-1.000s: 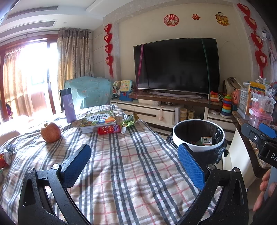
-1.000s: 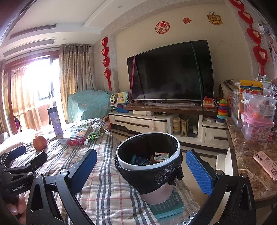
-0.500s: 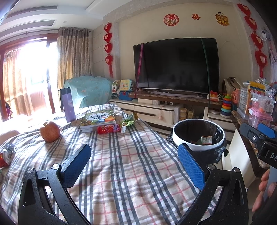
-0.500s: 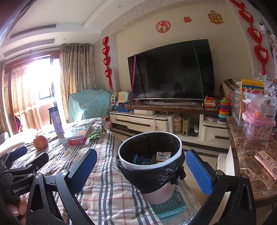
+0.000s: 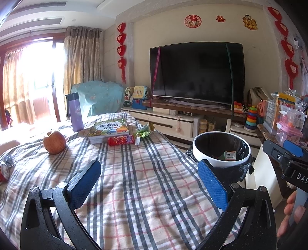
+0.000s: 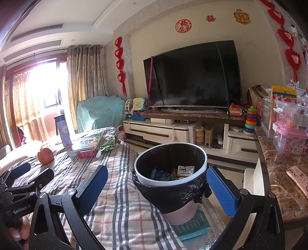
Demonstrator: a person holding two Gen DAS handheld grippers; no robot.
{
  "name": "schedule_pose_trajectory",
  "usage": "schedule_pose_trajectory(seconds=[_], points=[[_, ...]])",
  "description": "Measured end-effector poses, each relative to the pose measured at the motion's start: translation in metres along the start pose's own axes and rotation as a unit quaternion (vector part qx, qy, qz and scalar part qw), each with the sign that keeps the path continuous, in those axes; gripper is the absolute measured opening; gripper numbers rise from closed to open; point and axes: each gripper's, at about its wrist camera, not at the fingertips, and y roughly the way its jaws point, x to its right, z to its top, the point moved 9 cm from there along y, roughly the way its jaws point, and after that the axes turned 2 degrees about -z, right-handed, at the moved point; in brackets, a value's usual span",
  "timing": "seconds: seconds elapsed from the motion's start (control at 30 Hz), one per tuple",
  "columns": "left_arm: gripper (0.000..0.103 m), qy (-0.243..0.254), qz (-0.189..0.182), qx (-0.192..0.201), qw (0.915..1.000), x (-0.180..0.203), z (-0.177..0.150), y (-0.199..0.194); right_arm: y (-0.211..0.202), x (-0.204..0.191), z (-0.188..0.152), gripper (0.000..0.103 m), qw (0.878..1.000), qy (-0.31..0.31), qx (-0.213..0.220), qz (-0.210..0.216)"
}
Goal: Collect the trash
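Hardly any change across the last second: only a slight drift of both views, with nothing picked up and nothing dropped. Left gripper (image 5: 149,169) wide open and empty, hovering over the checked tablecloth (image 5: 144,192). Right gripper (image 6: 156,173) equally spread and empty, framing the lined trash bin (image 6: 202,153) between its jaws, a touch nearer than a second ago. Judged from that: a pause between pickups, not progress. Already in the bin, a small carton (image 6: 185,170) and some dark blue wrappers. Still to collect, well ahead of the left jaws and between their lines: a red snack wrapper (image 5: 121,140) and a crumpled green wrapper (image 5: 145,131), both just beside the children's book (image 5: 110,127). Far outside the left-hand jaw, at the frame edge, something crinkled in red and silver (image 5: 5,167), likely trash too. Apple (image 5: 54,142) and purple flask (image 5: 75,112) probably not for the bin. Legible writing: "GenRobot.AI" on the left gripper's body in the right view; "DAS", cut off, on the right gripper's body in the left view; a red double-happiness character (image 5: 220,18) on the wall. Book title in large Chinese characters, too small to read surely; carton print unreadable.
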Motion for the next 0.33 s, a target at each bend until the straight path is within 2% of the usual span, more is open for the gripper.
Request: schedule_pose_trajectory(seconds=[0.33], points=[[0.103, -0.022, -0.001, -0.019, 0.9996, -0.015, -0.006, 0.009, 0.009, -0.008, -0.004, 0.103, 1.0, -0.003, -0.016, 0.005]])
